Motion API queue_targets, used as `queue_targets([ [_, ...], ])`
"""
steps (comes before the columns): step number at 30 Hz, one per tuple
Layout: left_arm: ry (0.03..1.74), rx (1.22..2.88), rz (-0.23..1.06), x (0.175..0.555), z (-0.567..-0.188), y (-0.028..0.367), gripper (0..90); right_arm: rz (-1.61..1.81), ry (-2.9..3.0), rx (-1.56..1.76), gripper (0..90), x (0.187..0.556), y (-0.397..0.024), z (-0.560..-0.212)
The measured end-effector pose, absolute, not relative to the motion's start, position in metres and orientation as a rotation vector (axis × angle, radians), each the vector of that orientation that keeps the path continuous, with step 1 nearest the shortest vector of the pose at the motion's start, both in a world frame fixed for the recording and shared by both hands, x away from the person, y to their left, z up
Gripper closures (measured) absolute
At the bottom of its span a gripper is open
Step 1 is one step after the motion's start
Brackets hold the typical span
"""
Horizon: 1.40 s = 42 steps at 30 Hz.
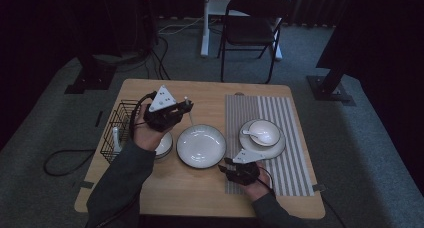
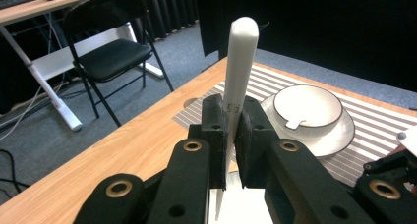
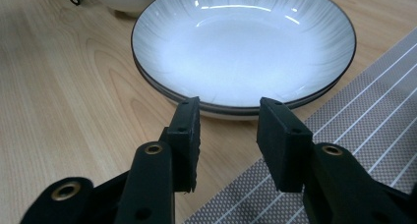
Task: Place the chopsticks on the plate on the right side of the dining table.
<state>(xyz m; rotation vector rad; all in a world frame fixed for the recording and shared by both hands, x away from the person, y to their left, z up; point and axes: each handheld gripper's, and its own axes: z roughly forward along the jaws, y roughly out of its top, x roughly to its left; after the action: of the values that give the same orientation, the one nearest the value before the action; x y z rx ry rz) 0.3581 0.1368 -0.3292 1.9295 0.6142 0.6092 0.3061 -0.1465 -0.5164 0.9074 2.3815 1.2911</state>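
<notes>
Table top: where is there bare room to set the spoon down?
Bare wood runs along the far edge of the table and along the near edge below the plate. The striped mat is free in front. Crowded: between the wire basket and the plate.

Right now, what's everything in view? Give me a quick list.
table: 1, wood, centre
placemat: 1, grey striped, table's right half
plate: 1, white with dark rim, table centre, by the right gripper's jaws
bowl on saucer: 1, white, on placemat, spoon inside
small bowl: 1, white, left of plate
wire basket: 1, black, table's left edge
chair: 1, black, behind table
white utensil: 1, upright in left gripper
left gripper: shut on utensil
right gripper: open, nothing gripped
</notes>
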Motion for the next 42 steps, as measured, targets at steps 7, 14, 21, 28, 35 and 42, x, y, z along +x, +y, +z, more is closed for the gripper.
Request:
queue_targets([
  [7, 0.587, 1.929, 0.557, 0.354, -0.331, 0.131, 84.0, 1.287, 2.341, 0.91, 66.0, 0.311, -0.146, -0.507],
  [14, 0.545, 1.942, 0.523, 0.348, -0.332, 0.119, 84.0, 1.3, 2.299, 0.903, 65.7, 0.316, -0.143, -0.496],
  [21, 0.521, 1.952, 0.484, 0.345, -0.334, 0.111, 84.0, 1.267, 2.283, 0.882, 64.8, 0.321, -0.139, -0.494],
  [28, 0.499, 1.942, 0.435, 0.342, -0.332, 0.107, 84.0, 1.247, 2.288, 0.872, 65.3, 0.325, -0.135, -0.495],
  [35, 0.476, 1.931, 0.364, 0.341, -0.333, 0.102, 84.0, 1.248, 2.291, 0.866, 66.0, 0.327, -0.131, -0.495],
  [42, 0.446, 1.944, 0.319, 0.34, -0.335, 0.096, 84.0, 1.247, 2.298, 0.856, 66.9, 0.329, -0.128, -0.496],
])
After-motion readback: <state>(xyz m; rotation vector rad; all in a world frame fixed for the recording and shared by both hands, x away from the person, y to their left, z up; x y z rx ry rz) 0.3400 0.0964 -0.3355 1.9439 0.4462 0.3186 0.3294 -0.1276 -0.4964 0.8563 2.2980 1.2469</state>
